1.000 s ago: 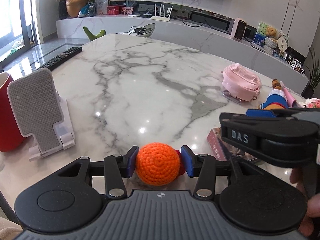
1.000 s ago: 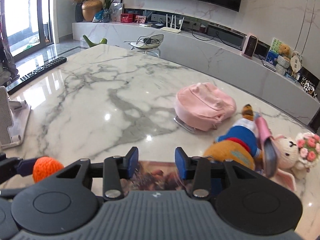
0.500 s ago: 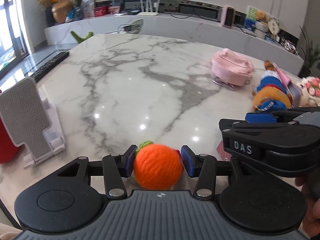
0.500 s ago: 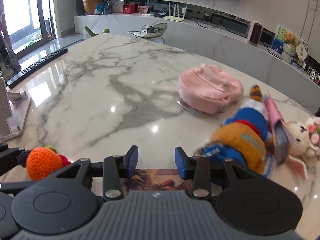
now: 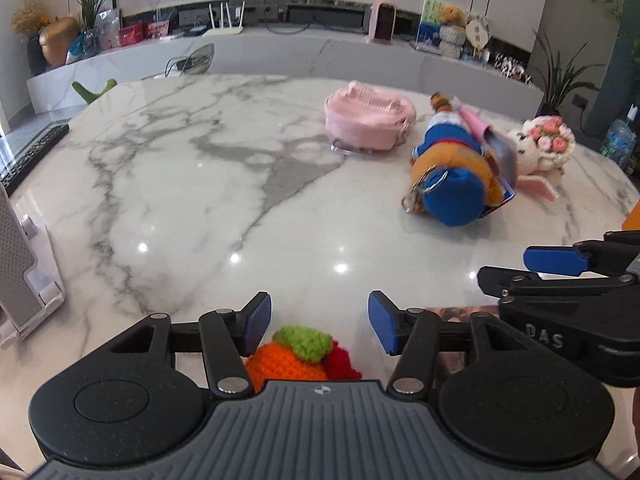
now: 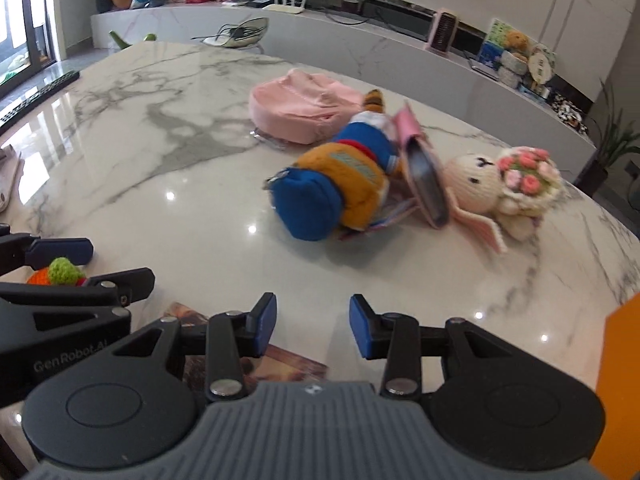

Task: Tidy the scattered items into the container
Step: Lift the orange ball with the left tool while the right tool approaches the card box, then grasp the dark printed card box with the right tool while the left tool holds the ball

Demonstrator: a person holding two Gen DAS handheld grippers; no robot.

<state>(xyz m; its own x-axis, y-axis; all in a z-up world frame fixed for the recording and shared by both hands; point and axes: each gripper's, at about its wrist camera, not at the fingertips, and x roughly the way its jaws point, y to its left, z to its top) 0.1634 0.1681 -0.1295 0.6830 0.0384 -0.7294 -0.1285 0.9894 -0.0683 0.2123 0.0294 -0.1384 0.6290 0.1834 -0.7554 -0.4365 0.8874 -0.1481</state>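
An orange crochet fruit (image 5: pixel 292 358) with a green top lies low between the fingers of my left gripper (image 5: pixel 320 322). Its jaws are opening and the blue pads stand clear of the fruit. In the right wrist view the same fruit (image 6: pixel 56 274) shows at the left edge. My right gripper (image 6: pixel 312 322) is open with nothing between its pads, over a picture book (image 6: pixel 292 362) on the marble table (image 6: pixel 160 184). Ahead lie a plush bear in blue (image 6: pixel 344 188), a crochet bunny with flowers (image 6: pixel 480 188) and a pink pouch (image 6: pixel 300 114). An orange container edge (image 6: pixel 624 380) shows at far right.
A pink-covered flat item (image 6: pixel 424 176) leans between the bear and the bunny. A white and grey phone stand (image 5: pixel 20 264) sits at the table's left edge, with a black remote (image 5: pixel 32 148) beyond it. A long marble shelf with ornaments runs behind the table.
The left jaws have widened and the orange fruit has slipped down out of their grip, green top now up. Both views have swung right, bringing the plush toys closer.
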